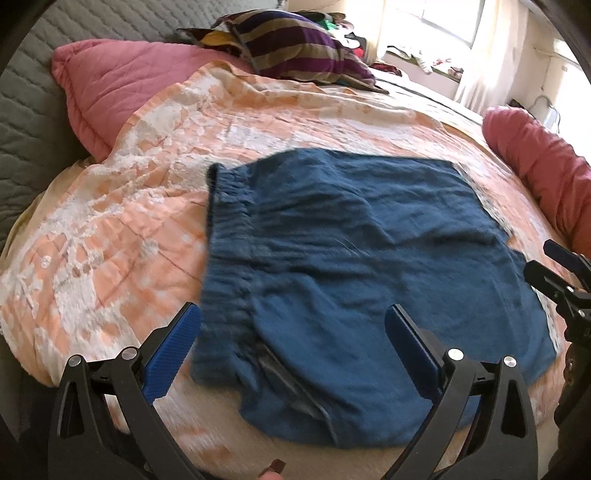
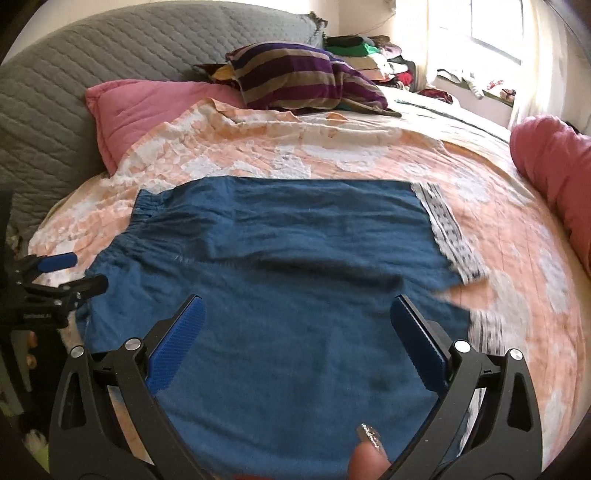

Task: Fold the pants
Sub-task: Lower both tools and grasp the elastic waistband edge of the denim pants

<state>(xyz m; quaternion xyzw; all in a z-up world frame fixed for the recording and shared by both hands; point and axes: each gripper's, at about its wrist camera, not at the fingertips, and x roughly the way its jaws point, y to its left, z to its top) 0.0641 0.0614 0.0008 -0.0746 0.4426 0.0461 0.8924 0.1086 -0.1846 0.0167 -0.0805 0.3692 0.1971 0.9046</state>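
- Sunlight is coming through a window [image 2: 495,26] at the far right of the bedroom, and I am looking down on a bed [image 2: 388,162] that is filling most of both views under an orange and white patterned blanket [image 1: 122,229].
- Behind the bed a grey quilted headboard [image 2: 110,55] is curving round the far side.
- Blue pants [image 2: 280,251] are lying flat on the blanket in the middle of the bed, already folded in half lengthwise, with the gathered waistband [image 1: 225,236] pointing left and the patterned leg cuff [image 2: 447,232] pointing right.
- A pink pillow [image 2: 147,110] is resting against the headboard, partly under the blanket's far corner, and a pink bolster [image 1: 543,170] is lying along the right edge.
- A striped purple and tan cushion [image 2: 295,77] is sitting behind the blanket, with a pile of clothes [image 2: 373,55] beyond it near the window.
- I am holding the left gripper [image 1: 291,332] over the waistband end, its jaws standing wide apart and gripping nothing.
- I am holding the right gripper [image 2: 299,325] over the near edge of the pants, its jaws likewise spread wide with only cloth showing below them.
- A fingertip with a glittery nail [image 2: 369,439] is showing at the bottom of the right wrist view.
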